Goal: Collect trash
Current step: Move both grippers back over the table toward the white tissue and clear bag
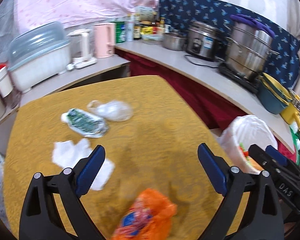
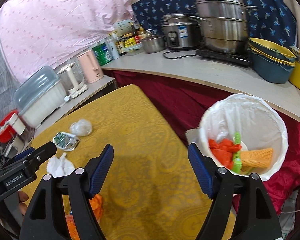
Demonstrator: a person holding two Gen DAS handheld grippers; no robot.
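My left gripper (image 1: pixel 151 151) is open and empty above the yellow table (image 1: pixel 160 104), just behind an orange snack bag (image 1: pixel 148 218). White crumpled tissue (image 1: pixel 70 154) lies by its left finger. A green-and-silver wrapper (image 1: pixel 84 123) and a clear plastic bag (image 1: pixel 114 110) lie farther back. My right gripper (image 2: pixel 150 150) is open and empty over the table's right part, beside a white-lined trash bin (image 2: pixel 280 126) that holds orange, green and yellow trash. The right wrist view also shows the orange bag (image 2: pixel 97 202), tissue (image 2: pixel 60 165), wrapper (image 2: pixel 65 140) and clear bag (image 2: pixel 81 128).
A grey counter (image 1: pixel 170 60) wraps behind the table with a rice cooker (image 1: pixel 204 40), a steel steamer pot (image 1: pixel 250 52), a pink kettle (image 1: pixel 104 40), bottles and a covered dish rack (image 1: pixel 38 58). Stacked bowls (image 2: pixel 270 64) sit at the counter's right. Red cloth (image 2: pixel 180 104) hangs below the counter.
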